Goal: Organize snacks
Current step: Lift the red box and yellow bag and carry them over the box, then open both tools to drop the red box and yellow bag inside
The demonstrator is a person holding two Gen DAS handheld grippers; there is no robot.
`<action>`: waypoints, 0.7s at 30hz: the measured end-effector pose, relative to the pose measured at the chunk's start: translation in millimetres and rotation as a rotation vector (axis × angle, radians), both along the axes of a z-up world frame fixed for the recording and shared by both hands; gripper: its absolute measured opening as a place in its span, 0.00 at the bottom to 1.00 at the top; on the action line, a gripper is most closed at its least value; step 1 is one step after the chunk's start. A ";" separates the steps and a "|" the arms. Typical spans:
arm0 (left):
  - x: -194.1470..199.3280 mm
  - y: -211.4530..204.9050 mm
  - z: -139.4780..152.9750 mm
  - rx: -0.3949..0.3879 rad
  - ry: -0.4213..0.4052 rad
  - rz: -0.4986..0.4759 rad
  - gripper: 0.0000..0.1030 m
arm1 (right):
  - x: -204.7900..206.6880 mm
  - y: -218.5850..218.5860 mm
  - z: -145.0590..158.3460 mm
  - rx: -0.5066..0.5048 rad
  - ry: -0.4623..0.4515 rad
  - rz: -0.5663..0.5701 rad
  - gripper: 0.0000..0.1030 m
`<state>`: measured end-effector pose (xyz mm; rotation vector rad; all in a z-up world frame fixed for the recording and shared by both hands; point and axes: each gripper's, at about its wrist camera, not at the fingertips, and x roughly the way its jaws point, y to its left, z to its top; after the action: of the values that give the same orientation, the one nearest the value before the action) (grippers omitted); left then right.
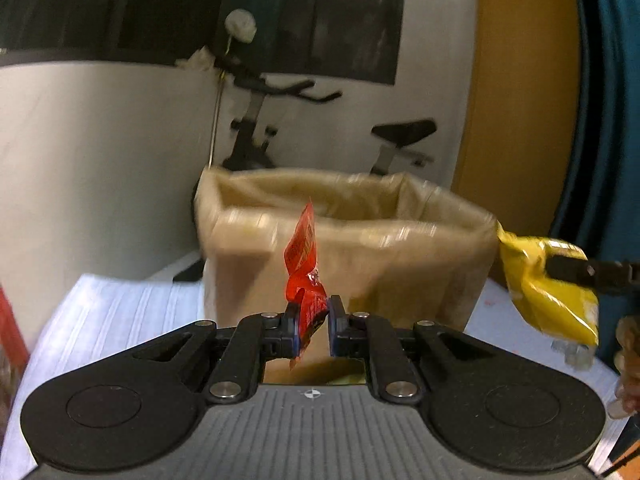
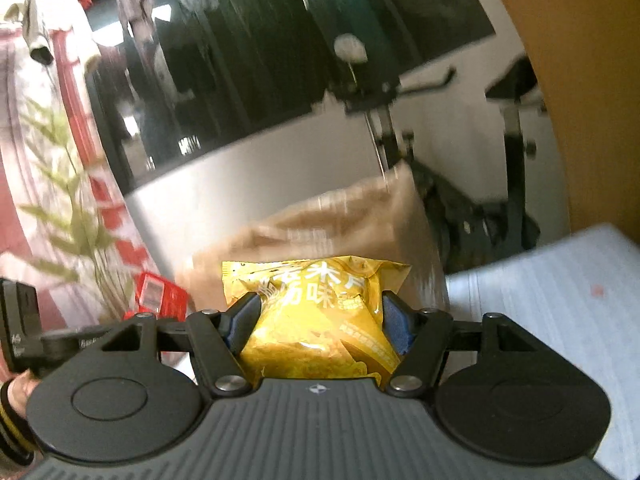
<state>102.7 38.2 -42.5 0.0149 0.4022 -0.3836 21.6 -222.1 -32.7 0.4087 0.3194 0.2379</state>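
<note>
My left gripper [image 1: 313,312] is shut on a small red snack packet [image 1: 305,256] that stands up between the fingers, just in front of a tan fabric bin [image 1: 360,256] with an open top. My right gripper [image 2: 320,312] is shut on a puffy yellow snack bag [image 2: 316,312] and holds it in the air in front of the same bin [image 2: 320,224]. In the left wrist view the yellow bag [image 1: 548,284] and the right gripper's fingers [image 1: 576,268] show at the bin's right side. The left gripper and red packet [image 2: 160,296] show at the left in the right wrist view.
The bin stands on a table with a pale striped cloth [image 1: 120,300]. An exercise bike [image 1: 260,120] stands behind by a white wall. A red box [image 1: 10,328] is at the table's left edge. A green plant [image 2: 68,208] rises at the left.
</note>
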 end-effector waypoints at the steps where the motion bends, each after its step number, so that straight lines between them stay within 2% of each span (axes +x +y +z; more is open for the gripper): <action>1: 2.6 -3.1 6.6 0.000 -0.017 -0.007 0.13 | 5.1 -0.8 7.0 -0.008 -0.021 -0.003 0.65; 6: 26.9 -18.8 35.7 0.003 -0.086 0.000 0.13 | 46.4 -2.0 37.0 -0.091 -0.115 -0.028 0.65; 10: 63.1 -39.1 50.5 0.015 -0.104 0.006 0.13 | 90.1 1.1 46.1 -0.150 -0.137 -0.048 0.65; 13: 92.1 -48.4 56.6 0.030 -0.095 0.031 0.14 | 125.4 11.1 45.8 -0.213 -0.115 -0.069 0.65; 17: 119.8 -48.4 58.7 -0.029 -0.035 0.069 0.15 | 160.8 20.8 36.6 -0.222 -0.038 -0.086 0.67; 19: 126.5 -45.5 56.5 -0.049 0.001 0.068 0.32 | 171.3 23.7 31.5 -0.217 0.002 -0.076 0.69; 21: 124.8 -40.8 53.6 -0.053 0.005 0.076 0.55 | 171.9 21.3 28.3 -0.191 0.029 -0.072 0.70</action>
<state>227.4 -2.6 11.1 -0.0523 0.3960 -0.3193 193.6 -200.8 -4.4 0.2351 0.3523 0.1295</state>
